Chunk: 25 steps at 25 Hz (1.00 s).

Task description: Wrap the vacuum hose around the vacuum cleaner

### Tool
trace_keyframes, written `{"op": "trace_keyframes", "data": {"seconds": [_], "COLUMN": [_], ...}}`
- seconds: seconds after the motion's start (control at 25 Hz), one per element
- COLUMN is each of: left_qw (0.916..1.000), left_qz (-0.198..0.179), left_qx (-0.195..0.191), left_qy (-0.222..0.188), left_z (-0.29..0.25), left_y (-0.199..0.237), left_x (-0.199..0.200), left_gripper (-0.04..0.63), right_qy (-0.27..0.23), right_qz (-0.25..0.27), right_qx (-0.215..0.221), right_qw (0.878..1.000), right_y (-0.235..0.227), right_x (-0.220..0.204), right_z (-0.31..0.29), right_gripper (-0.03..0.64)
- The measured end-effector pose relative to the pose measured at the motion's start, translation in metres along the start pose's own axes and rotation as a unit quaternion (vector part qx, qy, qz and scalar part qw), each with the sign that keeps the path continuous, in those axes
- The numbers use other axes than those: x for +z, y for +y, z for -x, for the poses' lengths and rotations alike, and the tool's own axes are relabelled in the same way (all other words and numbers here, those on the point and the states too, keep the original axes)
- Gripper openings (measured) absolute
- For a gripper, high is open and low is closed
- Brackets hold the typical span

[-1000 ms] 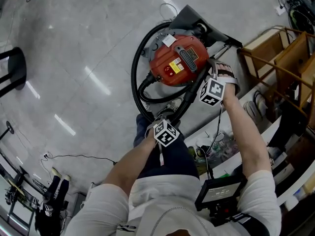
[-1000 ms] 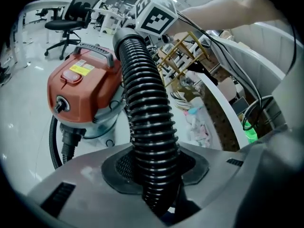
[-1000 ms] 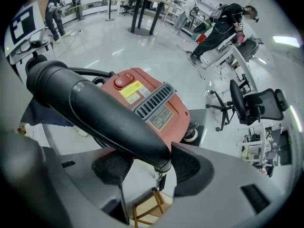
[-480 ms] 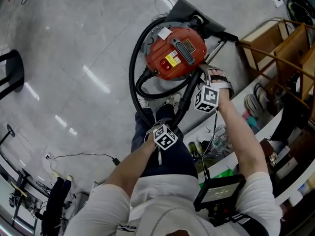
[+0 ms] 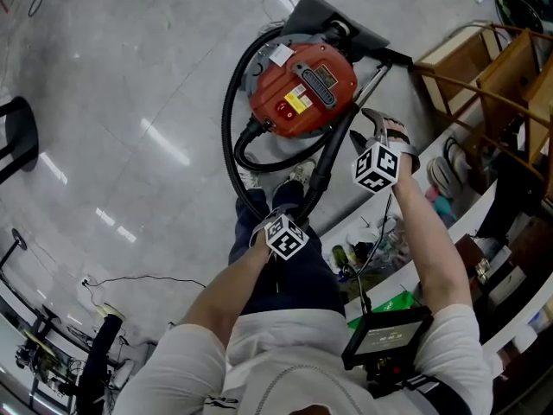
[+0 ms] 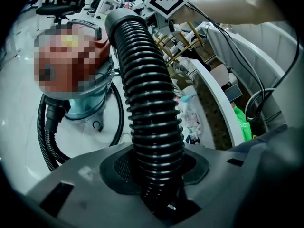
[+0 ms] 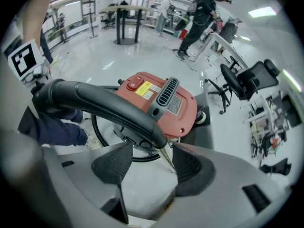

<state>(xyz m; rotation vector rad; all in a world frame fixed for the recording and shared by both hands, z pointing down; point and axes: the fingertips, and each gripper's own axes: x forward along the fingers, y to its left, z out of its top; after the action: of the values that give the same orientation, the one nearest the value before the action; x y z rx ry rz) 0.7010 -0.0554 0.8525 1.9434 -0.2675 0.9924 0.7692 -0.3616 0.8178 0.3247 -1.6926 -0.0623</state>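
Observation:
The red vacuum cleaner (image 5: 302, 89) stands on the floor with the black ribbed hose (image 5: 229, 124) looped round its base. My left gripper (image 5: 298, 213) is shut on the hose (image 6: 149, 103), which runs up between its jaws toward the right gripper. The hose's black bent handle tube (image 7: 109, 106) lies across the tips of my right gripper (image 7: 151, 158). Those jaws have just been opening, and the tube's end and a thin metal wand (image 7: 166, 158) sit between them without the pads pressing. In the head view the right gripper (image 5: 356, 138) hangs just right of the cleaner.
The floor nozzle (image 5: 328, 15) lies behind the cleaner. Wooden furniture (image 5: 484, 76) and a cluttered white counter (image 5: 406, 206) stand close on the right. My shoes (image 5: 298, 175) are beside the hose loop. A cable (image 5: 138, 277) trails at the left. People (image 7: 199, 13) and an office chair (image 7: 247, 82) are farther off.
The right gripper has shifted a little to the right along the handle tube. The left gripper has moved slightly with the hose still in it.

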Motion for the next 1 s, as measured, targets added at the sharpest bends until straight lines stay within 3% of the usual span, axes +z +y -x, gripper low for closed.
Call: {"op": "trace_keyframes", "data": {"seconds": [0.08,0.12,0.16,0.2,0.28,0.32,0.36,0.56,0.6,0.64,0.68,0.8,1.0], "left_qw": [1.0,0.9999,0.9999,0.9999,0.9998,0.9998,0.9997,0.9992,0.999,0.9988,0.9987,0.9981,0.9949], "left_qz": [0.006,0.01,0.013,0.014,0.013,0.013,0.015,0.033,0.038,0.042,0.045,0.051,0.082], "left_qx": [0.0,0.0,0.0,-0.001,-0.005,-0.007,-0.01,-0.018,-0.02,-0.022,-0.024,-0.033,-0.055], "left_qy": [0.003,0.006,0.008,0.01,0.013,0.014,0.014,0.011,0.009,0.006,0.004,-0.002,-0.02], "left_z": [-0.001,-0.001,-0.002,-0.003,-0.004,-0.004,-0.004,-0.001,0.0,0.0,0.001,0.001,-0.003], "left_y": [0.0,0.0,0.0,-0.001,-0.003,-0.004,-0.005,-0.01,-0.011,-0.012,-0.014,-0.021,-0.04], "left_x": [-0.005,-0.009,-0.013,-0.017,-0.023,-0.026,-0.028,-0.034,-0.034,-0.033,-0.032,-0.027,-0.017], "left_gripper": [0.15,0.15,0.15,0.15,0.15,0.15,0.15,0.15,0.15,0.15,0.15,0.15,0.15], "right_qy": [-0.016,-0.033,-0.055,-0.081,-0.128,-0.143,-0.152,-0.203,-0.212,-0.216,-0.216,-0.203,-0.173], "right_qz": [-0.099,-0.172,-0.258,-0.35,-0.516,-0.57,-0.604,-0.694,-0.701,-0.7,-0.693,-0.66,-0.636], "right_qx": [0.009,0.019,0.033,0.054,0.109,0.134,0.153,0.198,0.209,0.22,0.231,0.258,0.257], "right_qw": [0.995,0.984,0.964,0.932,0.84,0.798,0.767,0.661,0.648,0.644,0.648,0.676,0.707], "right_y": [-0.001,-0.002,-0.002,-0.001,0.009,0.017,0.026,0.051,0.055,0.061,0.069,0.095,0.107], "right_x": [-0.01,-0.014,-0.015,-0.015,-0.011,-0.008,-0.003,0.023,0.029,0.036,0.043,0.06,0.068], "right_z": [0.006,0.009,0.013,0.017,0.02,0.02,0.02,0.033,0.037,0.04,0.041,0.04,0.038], "right_gripper": [0.244,0.242,0.242,0.242,0.242,0.244,0.244,0.244,0.244,0.244,0.244,0.244,0.241]}}
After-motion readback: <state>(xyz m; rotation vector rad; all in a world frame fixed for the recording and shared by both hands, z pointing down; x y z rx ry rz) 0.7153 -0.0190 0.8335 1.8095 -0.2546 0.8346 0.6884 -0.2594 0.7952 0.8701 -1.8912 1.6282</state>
